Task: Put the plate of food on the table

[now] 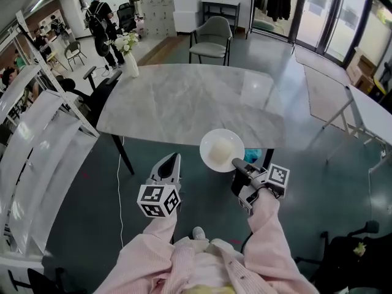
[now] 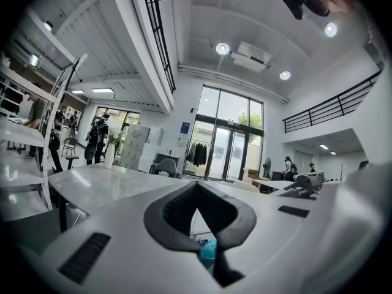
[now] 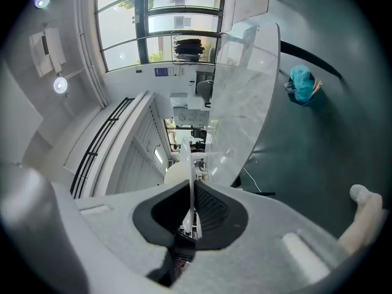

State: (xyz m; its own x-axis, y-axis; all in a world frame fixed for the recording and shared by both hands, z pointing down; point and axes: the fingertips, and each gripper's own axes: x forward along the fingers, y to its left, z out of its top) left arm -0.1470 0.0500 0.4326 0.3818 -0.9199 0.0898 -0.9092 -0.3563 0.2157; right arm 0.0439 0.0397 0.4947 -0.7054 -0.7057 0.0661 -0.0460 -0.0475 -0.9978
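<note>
Plate of food [image 1: 222, 150] pinched by its rim in right hand-held gripper [image 1: 236, 163] at near edge of desk [image 1: 184, 103]; left hand-held gripper [image 1: 173, 160] closed, empty. Risk: one-sided hold tilting plate, spilling food, or clipping desk edge.

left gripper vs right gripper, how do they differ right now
The right gripper is clamped on the rim of the plate; the left gripper is shut on nothing. The right gripper is rolled onto its side, so its view shows the table standing on end; the left gripper sits upright. Both point toward the table.
</note>
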